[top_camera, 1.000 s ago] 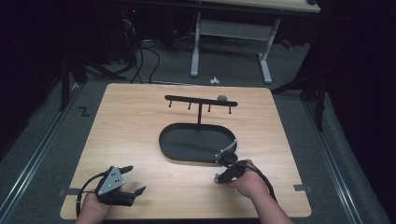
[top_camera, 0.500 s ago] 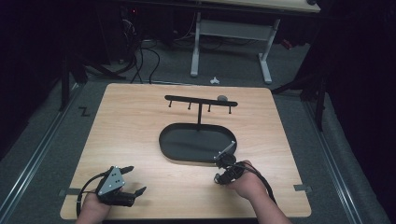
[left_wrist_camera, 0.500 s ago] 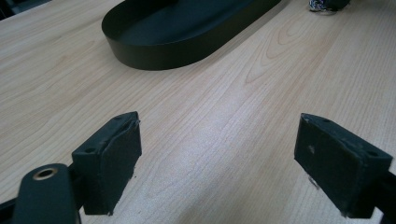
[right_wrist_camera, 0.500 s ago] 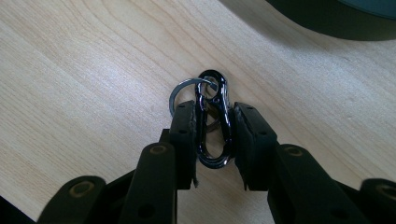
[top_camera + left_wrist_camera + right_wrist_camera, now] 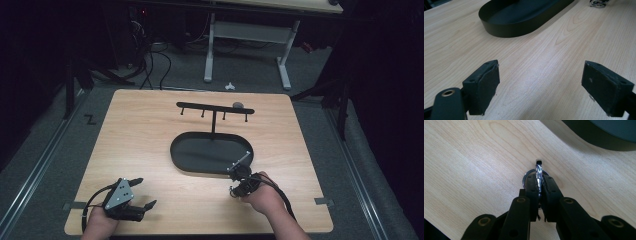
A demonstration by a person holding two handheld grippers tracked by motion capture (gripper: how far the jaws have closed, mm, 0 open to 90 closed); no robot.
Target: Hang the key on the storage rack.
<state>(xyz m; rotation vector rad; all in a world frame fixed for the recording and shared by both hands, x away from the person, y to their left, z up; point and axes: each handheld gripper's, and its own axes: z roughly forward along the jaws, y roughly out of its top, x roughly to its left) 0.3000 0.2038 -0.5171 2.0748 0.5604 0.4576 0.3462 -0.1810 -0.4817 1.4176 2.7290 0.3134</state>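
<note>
High view: I log a light wooden table (image 5: 150, 140) with a black oval tray (image 5: 200, 162) at centre, and rising from the tray's far side a black T-shaped rack (image 5: 215, 108) with small pegs hanging under its crossbar. My left gripper (image 5: 142, 192) rests near the table's front-left corner, well apart from the tray, jaws spread wide. My right gripper (image 5: 233, 186) sits just beside the tray's front-right rim, angled down at the table top; its jaw gap is too small for me to tell here. Left gripper view: two black pads (image 5: 484, 82) stand far apart with bare wood between them; the oval tray (image 5: 506, 27) lies ahead, and a small shiny metal object (image 5: 597, 3) shows at the top edge. Right gripper view: jaws closed narrow on a silver key ring (image 5: 537, 173), which stands on edge, pinched between the pads and touching the wood, with the tray's dark rim (image 5: 599, 137) near at upper right.
</note>
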